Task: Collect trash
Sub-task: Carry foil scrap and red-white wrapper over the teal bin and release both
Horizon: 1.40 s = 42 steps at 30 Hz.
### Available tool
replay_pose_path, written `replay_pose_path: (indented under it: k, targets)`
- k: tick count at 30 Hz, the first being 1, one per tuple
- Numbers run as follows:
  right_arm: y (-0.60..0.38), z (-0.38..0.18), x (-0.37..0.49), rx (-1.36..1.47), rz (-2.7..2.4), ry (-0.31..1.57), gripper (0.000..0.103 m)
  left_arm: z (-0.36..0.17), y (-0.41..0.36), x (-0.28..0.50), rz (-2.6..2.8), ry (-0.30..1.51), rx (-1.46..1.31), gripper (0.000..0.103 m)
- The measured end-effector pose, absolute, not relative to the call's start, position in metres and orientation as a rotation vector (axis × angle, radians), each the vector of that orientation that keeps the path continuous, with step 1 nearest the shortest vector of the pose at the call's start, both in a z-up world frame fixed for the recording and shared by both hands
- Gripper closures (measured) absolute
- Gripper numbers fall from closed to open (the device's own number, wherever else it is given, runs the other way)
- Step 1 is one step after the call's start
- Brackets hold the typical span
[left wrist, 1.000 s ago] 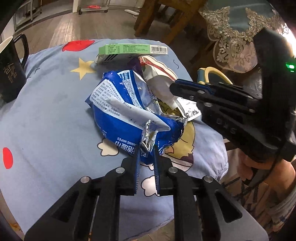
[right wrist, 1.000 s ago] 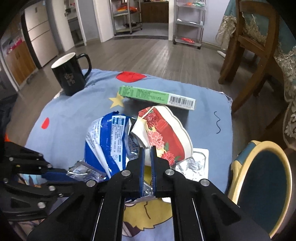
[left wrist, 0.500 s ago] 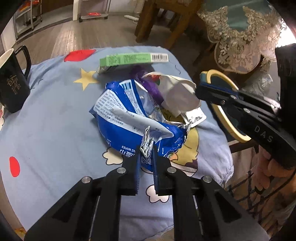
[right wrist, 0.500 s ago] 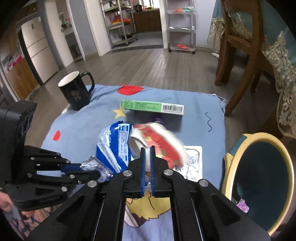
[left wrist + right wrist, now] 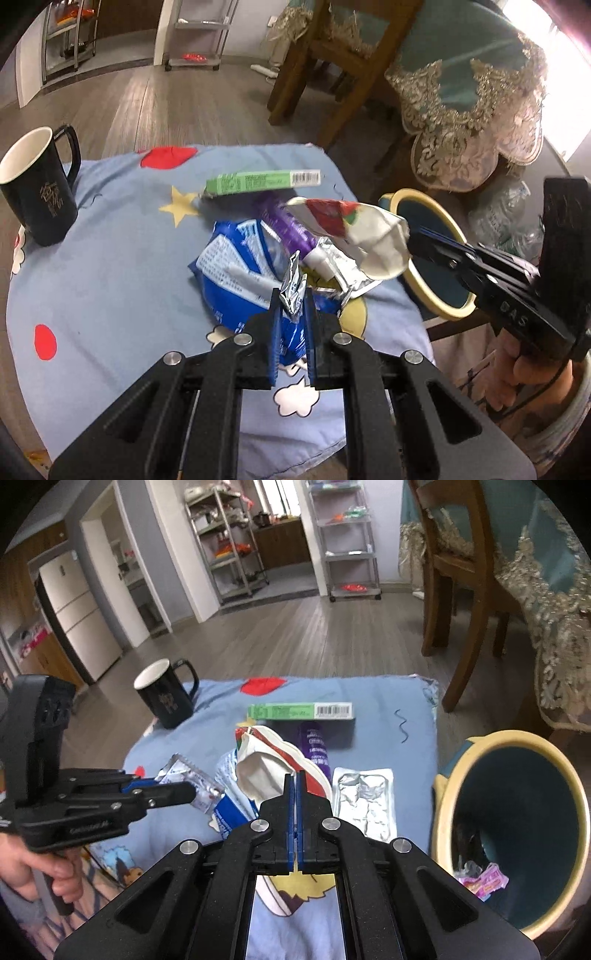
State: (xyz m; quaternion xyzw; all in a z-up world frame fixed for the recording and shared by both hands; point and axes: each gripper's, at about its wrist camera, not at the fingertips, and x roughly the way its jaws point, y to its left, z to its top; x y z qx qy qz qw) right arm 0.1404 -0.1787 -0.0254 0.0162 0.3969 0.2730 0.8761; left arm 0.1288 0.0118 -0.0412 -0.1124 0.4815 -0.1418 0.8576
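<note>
The right gripper [image 5: 295, 775] is closed on the red-and-white paper cup [image 5: 271, 760], crushed and lifted clear of the blue cloth [image 5: 373, 701]; no gap is seen between the jaws. In the left wrist view the cup [image 5: 354, 232] hangs in mid-frame, just short of the yellow-rimmed bin [image 5: 428, 221] at right. The left gripper [image 5: 291, 299] is nearly closed on a silver foil wrapper [image 5: 293, 284], with the blue wipes packet [image 5: 236, 280] lying beneath it; whether the packet is also caught cannot be told.

Only a thin edge of flattened paper is held, so the cup could be lost through slipping or tearing before the bin is reached. The cup could also be snagged on the bin's rim if it is carried too low.

In the left wrist view the cup's long axis runs roughly level, from upper left to lower right. Its open mouth appears turned toward the right gripper, its red end toward the green box [image 5: 258, 181].
</note>
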Motion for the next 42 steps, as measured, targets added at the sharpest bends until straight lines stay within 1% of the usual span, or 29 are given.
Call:
replay_pose_path:
  k: [6, 13, 23, 33, 42]
  targets:
    - [-0.213, 0.000, 0.127, 0.109, 0.525, 0.764, 0.101, -0.023, 0.001, 0.131, -0.329, 0.971, -0.236, 0.093]
    - [-0.264, 0.019, 0.117, 0.201, 0.440, 0.707, 0.101, -0.007, -0.034, 0.135, -0.388, 0.947, -0.206, 0.093]
    - [-0.326, 0.012, 0.104, 0.284, 0.317, 0.683, 0.101, 0.003, -0.097, 0.149, -0.482, 0.947, -0.154, 0.093]
    - [-0.358, 0.007, 0.099, 0.339, 0.216, 0.669, 0.101, 0.006, -0.148, 0.163, -0.546, 0.953, -0.119, 0.093]
    - [-0.384, -0.002, 0.100, 0.406, 0.118, 0.680, 0.101, -0.008, -0.194, 0.184, -0.585, 0.990, -0.092, 0.093]
